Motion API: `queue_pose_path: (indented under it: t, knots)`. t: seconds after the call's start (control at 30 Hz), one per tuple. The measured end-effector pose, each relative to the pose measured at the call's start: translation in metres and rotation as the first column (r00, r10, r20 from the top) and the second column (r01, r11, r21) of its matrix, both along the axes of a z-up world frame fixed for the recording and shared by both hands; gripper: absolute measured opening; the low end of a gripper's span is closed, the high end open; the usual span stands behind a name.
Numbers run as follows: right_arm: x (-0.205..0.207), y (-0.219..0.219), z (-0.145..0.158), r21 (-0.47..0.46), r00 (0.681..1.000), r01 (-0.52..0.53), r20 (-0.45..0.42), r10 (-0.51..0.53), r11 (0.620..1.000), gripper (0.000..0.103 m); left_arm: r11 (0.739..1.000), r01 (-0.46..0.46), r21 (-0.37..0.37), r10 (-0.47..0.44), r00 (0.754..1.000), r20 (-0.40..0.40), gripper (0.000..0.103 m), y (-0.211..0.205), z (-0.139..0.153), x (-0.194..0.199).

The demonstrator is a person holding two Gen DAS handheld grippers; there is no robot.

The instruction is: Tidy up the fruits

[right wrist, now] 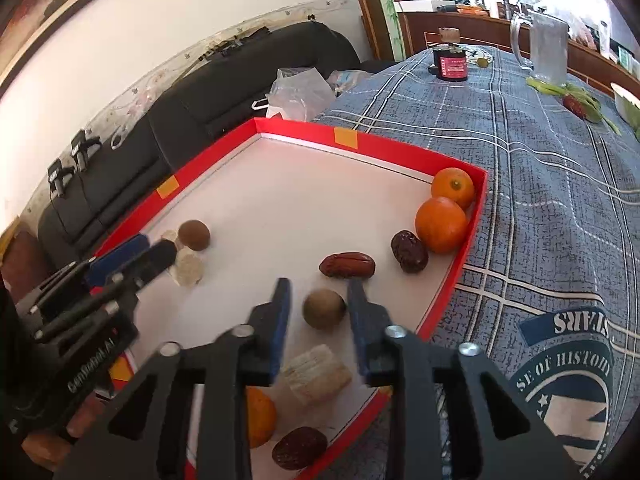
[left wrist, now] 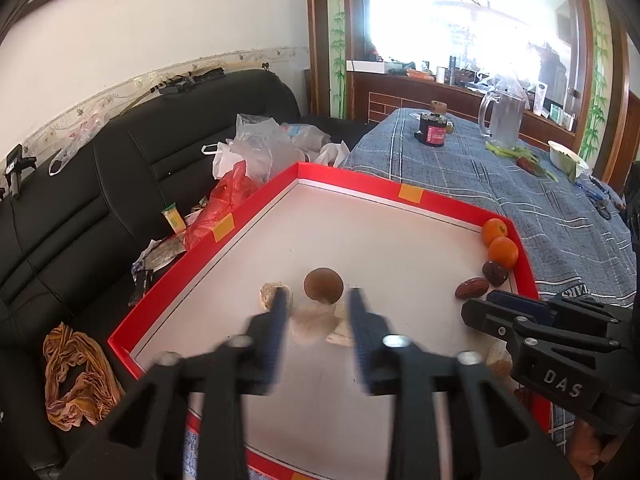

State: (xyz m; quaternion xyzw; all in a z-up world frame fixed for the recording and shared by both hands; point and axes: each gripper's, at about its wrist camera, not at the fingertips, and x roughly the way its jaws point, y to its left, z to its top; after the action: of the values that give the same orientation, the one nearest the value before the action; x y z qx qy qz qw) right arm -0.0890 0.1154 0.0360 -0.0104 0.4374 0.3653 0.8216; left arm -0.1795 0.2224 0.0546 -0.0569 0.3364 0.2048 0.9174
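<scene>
Currently both tools over the red tray (right wrist: 460, 276) on the cloth-covered tabletop (right wrist: 540, 184). Right tool (right wrist: 318, 308) spread wide, empty, straddling a round brown fruit (right wrist: 324, 309) without touching it; pale ribbed chunk (right wrist: 316, 372) just below, between the fingers' bases. Left tool (left wrist: 318, 312) also spread, empty, blurred, aimed at a second brown ball (left wrist: 323, 285) with pale lumps (left wrist: 314, 324) just beside and under it. Already grouped at the tray's far right corner: two oranges (right wrist: 442, 224) touching, a dark date (right wrist: 409, 251) against the nearer one, a longer red date (right wrist: 347, 265) near. Strays near the front rim: another orange (right wrist: 260, 416), another dark date (right wrist: 299, 448). Likely step: right-side pick of the round fruit. Best done by lowering until the pads bracket its widest part, centring first, then closing gently — round, likely to roll or squirt forward toward the red date. Worth keeping clear of the pale chunk behind.
</scene>
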Motion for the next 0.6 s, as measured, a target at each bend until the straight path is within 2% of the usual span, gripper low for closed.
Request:
queue_pose_path:
  t: [0.03, 0.13, 0.2, 0.4, 0.6]
  knots:
    - [0.0, -0.005, 0.003, 0.022, 1.0, 0.015, -0.003, -0.015, 1.0, 0.047, 1.0, -0.006, 0.009, 0.006, 1.0, 0.01, 0.062, -0.001, 0.002, -0.002]
    - [-0.002, -0.016, 0.012, 0.065, 0.999, 0.039, 0.0, -0.039, 0.997, 0.051, 0.999, -0.004, 0.041, 0.002, 0.999, 0.048, 0.069, -0.006, 0.011, -0.01]
    - [-0.006, -0.025, 0.017, 0.089, 0.998, 0.06, 0.0, -0.06, 0.994, 0.052, 0.999, -0.005, 0.051, 0.002, 0.998, 0.061, 0.082, -0.008, 0.016, -0.014]
    - [-0.022, -0.049, 0.033, 0.132, 0.993, 0.112, 0.013, -0.115, 0.985, 0.064, 0.998, -0.003, 0.055, -0.003, 0.995, 0.101, 0.082, -0.016, 0.032, -0.031]
    - [-0.058, -0.075, 0.061, 0.17, 0.981, 0.152, 0.092, -0.169, 0.974, 0.081, 0.997, -0.008, 0.077, -0.004, 0.988, 0.155, 0.087, -0.03, 0.051, -0.057]
